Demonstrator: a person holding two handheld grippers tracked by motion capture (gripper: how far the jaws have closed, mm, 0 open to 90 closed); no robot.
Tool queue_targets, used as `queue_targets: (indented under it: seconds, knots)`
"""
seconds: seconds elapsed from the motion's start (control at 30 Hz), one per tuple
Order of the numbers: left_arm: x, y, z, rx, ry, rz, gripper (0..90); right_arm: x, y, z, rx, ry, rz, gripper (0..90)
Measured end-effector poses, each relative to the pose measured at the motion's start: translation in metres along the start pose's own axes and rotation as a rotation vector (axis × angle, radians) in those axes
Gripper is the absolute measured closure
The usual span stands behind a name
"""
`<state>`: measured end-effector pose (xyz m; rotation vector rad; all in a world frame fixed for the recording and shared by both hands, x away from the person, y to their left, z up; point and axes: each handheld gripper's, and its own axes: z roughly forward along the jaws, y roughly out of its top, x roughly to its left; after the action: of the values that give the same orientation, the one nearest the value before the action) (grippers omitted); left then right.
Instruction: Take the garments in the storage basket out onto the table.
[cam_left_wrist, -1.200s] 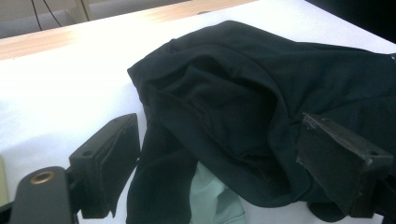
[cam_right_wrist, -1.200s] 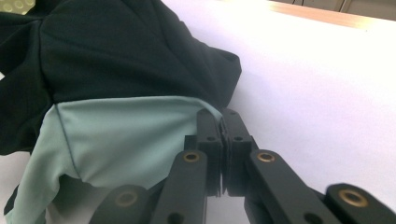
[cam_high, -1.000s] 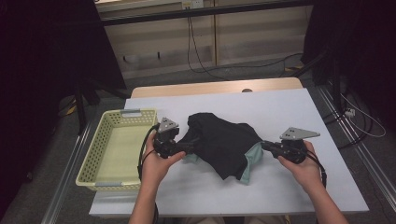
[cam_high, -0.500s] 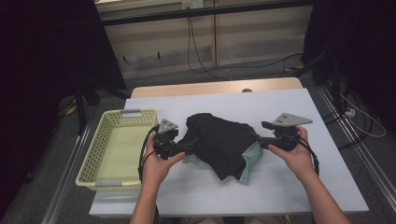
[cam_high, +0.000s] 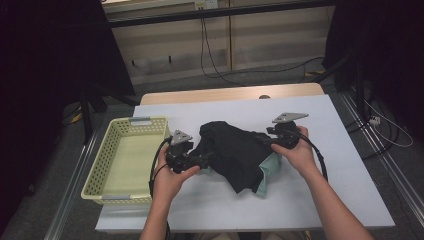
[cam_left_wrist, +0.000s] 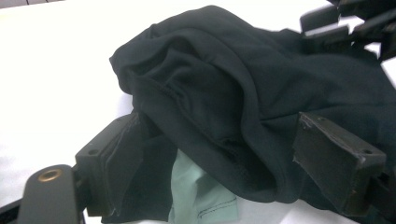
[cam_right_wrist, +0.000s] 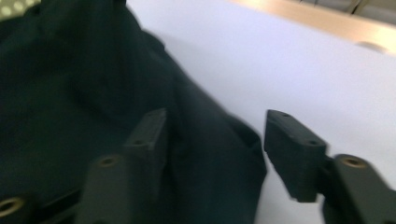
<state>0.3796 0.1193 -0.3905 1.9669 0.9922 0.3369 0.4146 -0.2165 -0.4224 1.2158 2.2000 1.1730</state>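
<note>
Black fabric: the garment (cam_high: 235, 152) lies bunched at mid-table on the white tabletop (cam_high: 345, 170), w/ a pale mint-green layer (cam_high: 267, 170) showing under its near-right edge.

Ref. fingers: your left gripper (cam_high: 202, 161) sits at the garment's left edge. In the left gripper view a thick fold of the cloth (cam_left_wrist: 243, 121) runs betw. the two pads (cam_left_wrist: 338, 161) and the jaws are clamped on it. Your right gripper (cam_high: 272, 134) is at the garment's right edge. Its jaws have just been closing but stand apart; in the right gripper view one finger (cam_right_wrist: 149, 135) rests over the cloth, the other over bare table, no pinch.

Orientation: long axis runs approx. far-left to near-right across the table; which end is which cannot be told.

Markings: no legible writing.

Yellow basket (cam_high: 107, 165) stands just left of the left gripper.
</note>
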Motion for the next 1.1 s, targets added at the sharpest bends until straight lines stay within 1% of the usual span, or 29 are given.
queue_targets:
  seconds: [0.07, 0.1, 0.13, 0.17, 0.2, 0.23, 0.27, 0.33, 0.37, 0.43, 0.47, 0.5, 0.6, 0.67, 0.7, 0.73, 0.77, 0.9, 0.93, 1.0, 1.07, 1.1]
  knots:
    - [0.0, 0.0, 0.0, 0.002, 0.0, 0.003, 17.0, 0.001, -0.005, 0.002, 0.011, 0.018, 0.011, 54.4]
    - [0.0, -0.001, 0.0, 0.002, 0.001, 0.001, 17.0, 0.001, -0.007, 0.002, 0.019, 0.038, 0.024, 62.1]
    - [-0.001, -0.001, 0.001, 0.001, -0.001, 0.0, 17.0, 0.002, -0.01, 0.002, 0.022, 0.068, 0.035, 73.7]
    - [-0.001, -0.001, 0.001, 0.005, -0.001, 0.0, 17.2, 0.002, -0.013, 0.001, 0.034, 0.091, 0.03, 81.1]
    - [-0.002, -0.001, 0.001, 0.005, -0.006, 0.001, 17.2, 0.004, -0.015, 0.0, 0.049, 0.098, 0.019, 87.7]
    - [-0.003, -0.001, 0.002, 0.004, -0.009, 0.001, 17.3, 0.006, -0.018, -0.001, 0.069, 0.107, 0.001, 89.9]
    - [-0.003, -0.001, 0.002, 0.009, -0.011, 0.006, 17.3, 0.007, -0.02, -0.003, 0.078, 0.114, -0.001, 90.0]
    - [-0.004, -0.001, 0.003, 0.012, -0.012, 0.007, 17.4, 0.01, -0.025, -0.008, 0.07, 0.133, 0.017, 90.0]
    - [-0.004, -0.002, 0.004, 0.012, -0.016, 0.001, 17.5, 0.012, -0.029, -0.011, 0.072, 0.143, 0.015, 90.0]
    - [-0.004, -0.002, 0.005, 0.017, -0.016, -0.001, 17.6, 0.017, -0.034, -0.018, 0.07, 0.14, -0.002, 90.0]
    - [-0.004, -0.003, 0.006, 0.017, -0.018, -0.008, 17.8, 0.019, -0.037, -0.022, 0.068, 0.142, -0.003, 90.0]
    - [-0.004, -0.003, 0.006, 0.018, -0.02, -0.005, 18.0, 0.02, -0.04, -0.025, 0.066, 0.138, -0.002, 90.0]
    - [-0.007, -0.004, 0.008, 0.021, -0.033, -0.014, 18.1, 0.023, -0.049, -0.035, 0.062, 0.13, -0.012, 90.0]
    - [-0.008, -0.005, 0.009, 0.026, -0.038, -0.015, 18.3, 0.023, -0.055, -0.04, 0.052, 0.131, 0.001, 90.0]
    - [-0.009, -0.006, 0.01, 0.029, -0.042, -0.017, 18.8, 0.023, -0.058, -0.043, 0.06, 0.132, 0.005, 90.0]
    - [-0.009, -0.006, 0.011, 0.031, -0.041, -0.015, 19.0, 0.023, -0.06, -0.045, 0.06, 0.131, -0.002, 90.0]
    - [-0.009, -0.007, 0.012, 0.038, -0.038, -0.014, 19.1, 0.024, -0.062, -0.047, 0.059, 0.137, -0.003, 90.0]
    - [-0.011, -0.01, 0.015, 0.049, -0.055, -0.02, 21.8, 0.028, -0.066, -0.052, 0.067, 0.165, -0.012, 90.0]
    - [-0.011, -0.01, 0.016, 0.056, -0.062, -0.021, 23.7, 0.03, -0.066, -0.053, 0.068, 0.174, -0.01, 90.0]
    - [-0.013, -0.012, 0.018, 0.061, -0.076, -0.02, 24.6, 0.031, -0.068, -0.054, 0.066, 0.191, -0.01, 90.0]
    - [-0.013, -0.013, 0.021, 0.076, -0.079, -0.004, 26.2, 0.033, -0.068, -0.054, 0.07, 0.201, -0.011, 90.0]
    - [-0.013, -0.015, 0.022, 0.078, -0.078, -0.012, 26.4, 0.034, -0.068, -0.054, 0.073, 0.216, -0.012, 90.0]
